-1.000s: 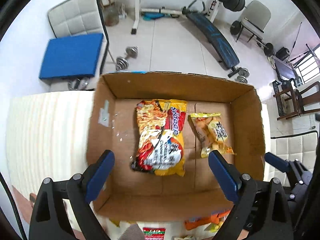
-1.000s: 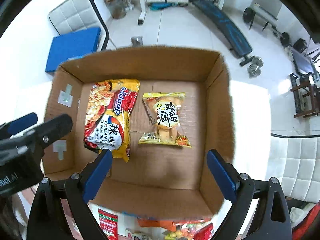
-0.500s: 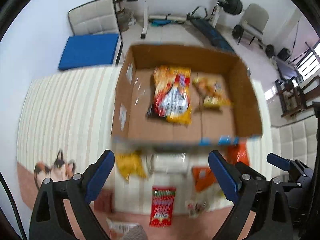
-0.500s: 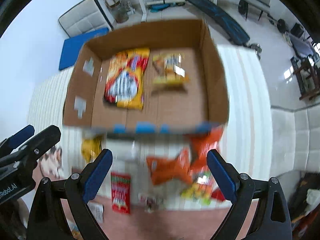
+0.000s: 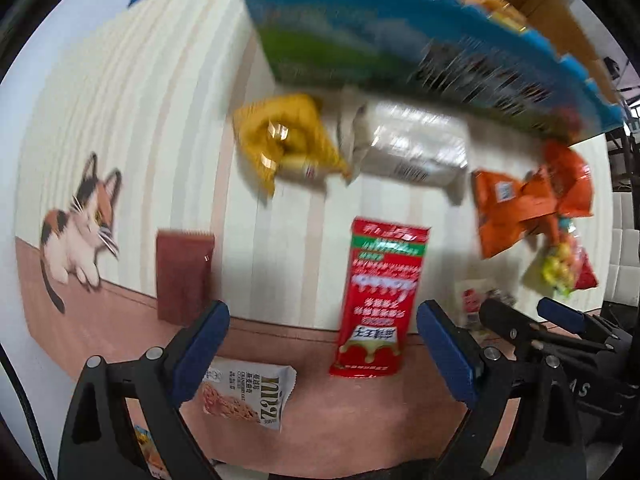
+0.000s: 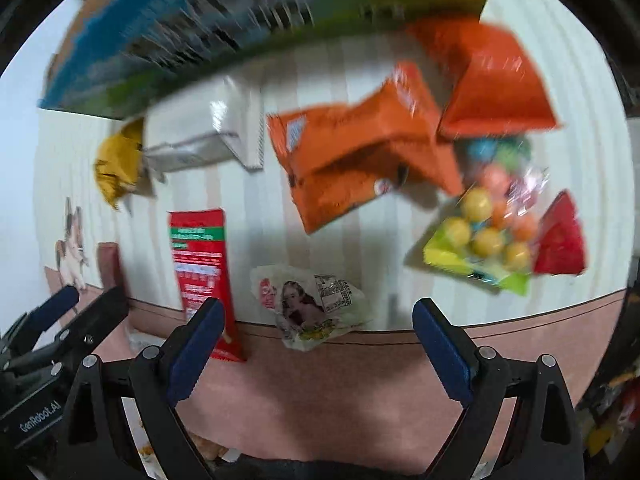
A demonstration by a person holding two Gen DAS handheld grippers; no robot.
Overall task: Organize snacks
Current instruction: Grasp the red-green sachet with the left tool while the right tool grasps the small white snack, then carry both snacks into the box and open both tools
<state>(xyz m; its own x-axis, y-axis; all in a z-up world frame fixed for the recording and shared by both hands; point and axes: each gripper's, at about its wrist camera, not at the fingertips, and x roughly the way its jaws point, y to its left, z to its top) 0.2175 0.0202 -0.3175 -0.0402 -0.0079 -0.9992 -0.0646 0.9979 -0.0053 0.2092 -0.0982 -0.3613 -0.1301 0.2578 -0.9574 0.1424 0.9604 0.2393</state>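
Both grippers hang open and empty over snacks scattered on a striped tablecloth. My left gripper [image 5: 322, 348] is just above a long red packet [image 5: 380, 296], with a white noodle-print packet [image 5: 246, 394] by its left finger. A yellow bag [image 5: 286, 148], a white bag [image 5: 412, 150] and orange bags [image 5: 528, 200] lie further off. My right gripper [image 6: 318, 352] hovers over a small white packet with a woman's picture [image 6: 310, 306]. Orange bags [image 6: 360, 156] and a bag of coloured balls [image 6: 488, 232] lie beyond it. The cardboard box's blue printed front [image 5: 400, 40] fills the top, blurred.
A dark red sachet [image 5: 184, 274] lies left of the red packet. A cat picture [image 5: 78, 224] is printed on the cloth at the left. The right gripper's body [image 5: 560, 344] shows at the left view's lower right. Both views are motion-blurred.
Both grippers have pulled back from above the open box and dropped low over the loose snacks in front of it. Both have stayed open.
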